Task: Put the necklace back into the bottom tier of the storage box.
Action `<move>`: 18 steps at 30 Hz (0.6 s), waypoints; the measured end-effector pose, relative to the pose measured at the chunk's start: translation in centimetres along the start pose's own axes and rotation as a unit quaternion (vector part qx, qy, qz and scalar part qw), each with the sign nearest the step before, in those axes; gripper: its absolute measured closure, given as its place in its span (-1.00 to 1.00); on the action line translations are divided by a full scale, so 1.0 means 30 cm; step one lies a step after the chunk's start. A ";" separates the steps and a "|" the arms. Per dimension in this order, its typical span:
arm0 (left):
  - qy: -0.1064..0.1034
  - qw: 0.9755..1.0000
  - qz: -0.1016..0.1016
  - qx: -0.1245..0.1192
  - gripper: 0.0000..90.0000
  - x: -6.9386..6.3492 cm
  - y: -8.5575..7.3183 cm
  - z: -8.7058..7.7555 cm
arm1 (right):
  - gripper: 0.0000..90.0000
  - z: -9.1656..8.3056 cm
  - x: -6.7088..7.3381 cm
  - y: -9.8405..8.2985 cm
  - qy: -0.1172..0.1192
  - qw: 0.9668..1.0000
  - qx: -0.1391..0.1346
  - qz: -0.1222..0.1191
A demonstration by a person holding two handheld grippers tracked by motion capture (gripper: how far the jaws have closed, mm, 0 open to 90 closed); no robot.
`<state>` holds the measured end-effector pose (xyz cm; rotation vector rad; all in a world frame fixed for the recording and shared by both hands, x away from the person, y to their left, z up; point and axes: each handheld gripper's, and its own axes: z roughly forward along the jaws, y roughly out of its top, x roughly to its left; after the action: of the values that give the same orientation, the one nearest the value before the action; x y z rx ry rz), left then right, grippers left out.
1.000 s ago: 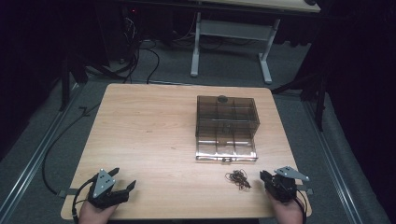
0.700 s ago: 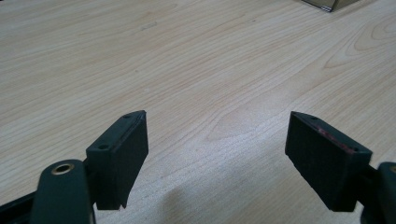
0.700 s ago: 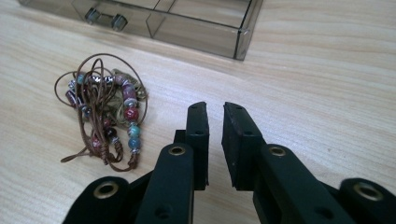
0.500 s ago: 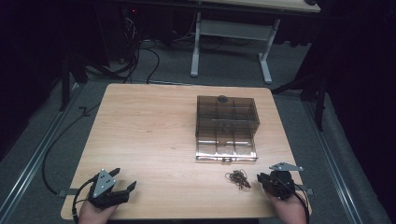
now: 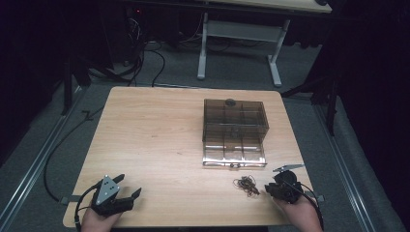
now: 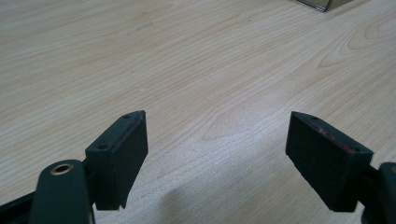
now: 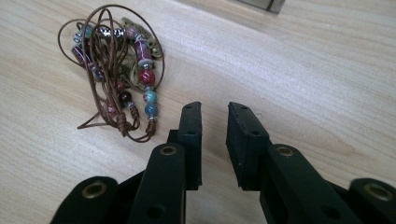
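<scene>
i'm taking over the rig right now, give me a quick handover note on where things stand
Left gripper: open wide, nothing between the jaws, resting at the near left edge of the table.
Right gripper: jaws have just been opening, a narrow gap, nothing between them; it sits just right of the beaded cord bracelet without touching it.
Things: the bracelet lies in a loose heap on the table, in front of the clear compartment box.
Done: nothing is in hand.
Left: probably grasp the bracelet and put it in the box.

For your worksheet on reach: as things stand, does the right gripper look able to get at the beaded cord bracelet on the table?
Probably yes. The beaded cord bracelet lies on bare wood just ahead of the right gripper, nothing between them; its jaws stand slightly apart.
</scene>
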<state>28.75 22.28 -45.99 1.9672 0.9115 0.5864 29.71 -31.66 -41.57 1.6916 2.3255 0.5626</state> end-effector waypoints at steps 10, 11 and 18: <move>-0.004 1.000 0.002 0.002 -0.53 -0.001 0.000 0.000 | 0.55 -0.021 0.018 0.066 -0.002 0.995 0.086 -0.041; -0.004 1.000 0.002 0.002 -0.53 -0.001 0.000 0.000 | 0.55 -0.021 0.018 0.066 -0.002 0.995 0.086 -0.041; -0.003 1.000 0.001 0.002 -0.53 0.000 0.000 0.000 | 0.46 -0.027 0.023 0.112 0.014 0.990 0.124 -0.059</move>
<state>28.74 22.27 -45.99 1.9724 0.9071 0.5793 32.08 -30.24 -39.38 1.6388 2.5860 0.2851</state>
